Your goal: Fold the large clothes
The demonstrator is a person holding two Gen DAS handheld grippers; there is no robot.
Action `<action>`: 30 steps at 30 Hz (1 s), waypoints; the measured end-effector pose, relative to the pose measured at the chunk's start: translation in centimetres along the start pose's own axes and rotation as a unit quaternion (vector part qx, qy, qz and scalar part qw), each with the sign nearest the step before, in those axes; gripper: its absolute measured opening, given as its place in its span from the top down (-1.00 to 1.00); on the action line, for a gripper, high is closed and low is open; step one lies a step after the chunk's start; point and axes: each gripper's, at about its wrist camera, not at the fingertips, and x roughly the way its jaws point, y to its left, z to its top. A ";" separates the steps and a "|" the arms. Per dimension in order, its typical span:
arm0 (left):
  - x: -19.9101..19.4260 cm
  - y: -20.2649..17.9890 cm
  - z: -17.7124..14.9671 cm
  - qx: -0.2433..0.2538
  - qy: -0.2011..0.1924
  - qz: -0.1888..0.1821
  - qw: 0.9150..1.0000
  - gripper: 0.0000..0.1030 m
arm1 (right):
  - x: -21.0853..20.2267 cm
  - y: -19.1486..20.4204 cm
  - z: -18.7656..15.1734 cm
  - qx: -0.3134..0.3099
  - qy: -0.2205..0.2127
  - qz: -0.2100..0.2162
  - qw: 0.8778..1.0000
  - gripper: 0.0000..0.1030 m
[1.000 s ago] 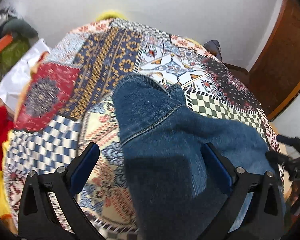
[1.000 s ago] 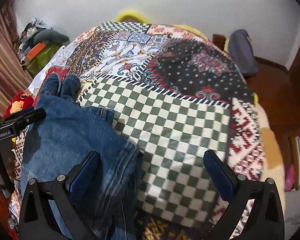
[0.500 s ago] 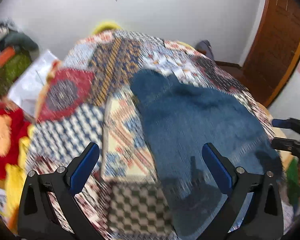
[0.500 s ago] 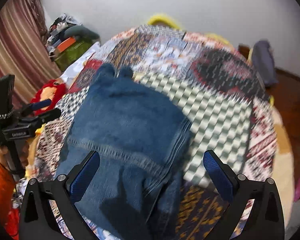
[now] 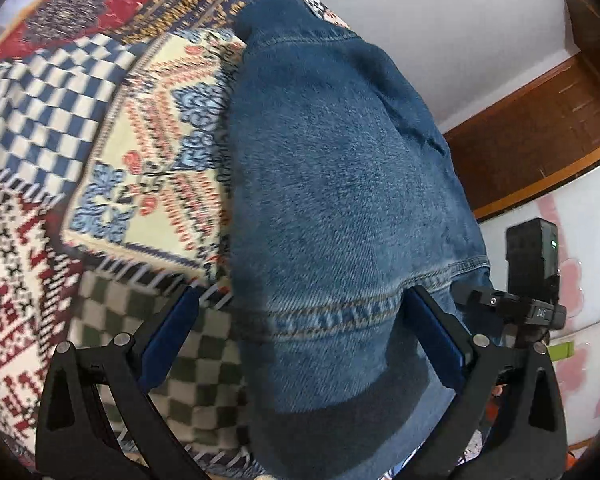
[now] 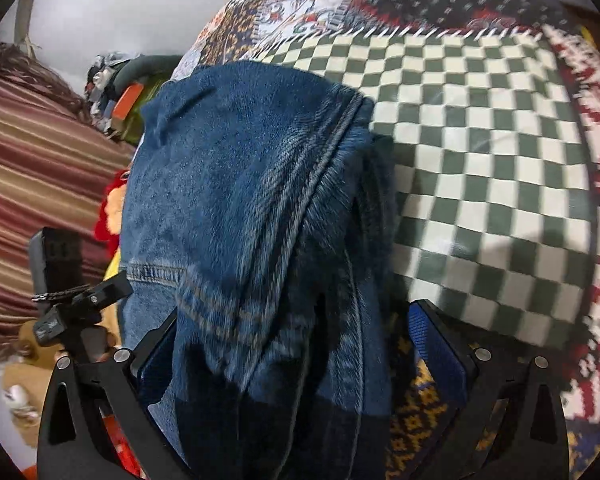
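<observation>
Lying folded near the bed's front edge, the jeans (image 5: 340, 200) sat on the patchwork quilt (image 5: 148, 152), stacked in layers with a stitched hem across the near end, probably parked there so both tools could reach that end for the next fold. Left gripper (image 5: 300, 340) hung low over the denim, jaws spread wide, blue pads straddling the hem, nothing pinched; contact unclear. Right gripper (image 6: 296, 344) was likewise wide open, bunched side seam between its pads, left pad partly hidden behind cloth, no grasp visible. Green checked patch (image 6: 480, 140) lay bare to the right.
</observation>
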 end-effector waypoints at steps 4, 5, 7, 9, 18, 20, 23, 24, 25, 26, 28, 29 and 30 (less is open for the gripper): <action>1.5 -0.4 0.8 -0.002 0.018 -0.022 1.000 -1.00 | 1.2 0.8 0.8 -0.019 0.010 0.010 1.000 -1.00; 1.7 -0.5 1.0 -0.003 0.019 -0.024 1.000 -1.00 | 1.6 1.1 1.0 -0.024 0.013 0.013 1.000 -1.00; 2.3 -0.8 1.5 -0.006 0.019 -0.029 0.999 -1.00 | 2.3 1.5 1.2 -0.027 0.016 0.010 0.999 -1.00; 2.8 -1.3 2.0 -0.009 0.017 -0.034 0.999 -1.00 | 2.8 2.0 1.4 -0.026 0.015 0.013 0.999 -1.00; 1.4 -1.8 2.0 0.016 0.006 -0.031 0.999 -0.48 | 1.4 2.0 1.1 0.005 -0.002 0.035 0.999 -0.44; 0.8 -2.1 2.0 0.022 0.007 -0.031 0.999 -0.37 | 0.8 2.2 1.0 0.012 -0.005 0.034 0.999 -0.28; -0.5 -3.4 1.8 0.039 0.002 -0.025 0.999 -0.27 | -0.5 3.2 0.8 0.003 -0.009 0.031 0.999 -0.09; -1.0 -3.8 1.7 0.046 0.000 -0.022 0.999 -0.23 | -0.9 3.6 0.7 -0.001 -0.011 0.028 1.000 -0.03; -1.6 -4.4 1.6 0.057 -0.005 -0.019 0.998 -0.19 | -1.3 4.3 0.7 -0.008 -0.014 0.025 1.000 0.02; -2.4 -5.0 1.5 0.065 -0.011 -0.017 0.998 -0.17 | -1.8 5.2 0.5 -0.014 -0.017 0.022 1.000 0.05; -4.1 -6.1 1.3 0.077 -0.022 -0.018 0.997 -0.11 | -2.8 7.0 0.3 -0.025 -0.025 0.021 0.999 0.11; -5.0 -6.5 1.2 0.081 -0.028 -0.018 0.996 -0.11 | -3.3 7.6 0.2 -0.031 -0.029 0.020 0.999 0.11; -5.8 -6.7 1.1 0.084 -0.034 -0.017 0.996 -0.11 | -4.0 8.5 0.0 -0.038 -0.036 0.019 0.998 0.12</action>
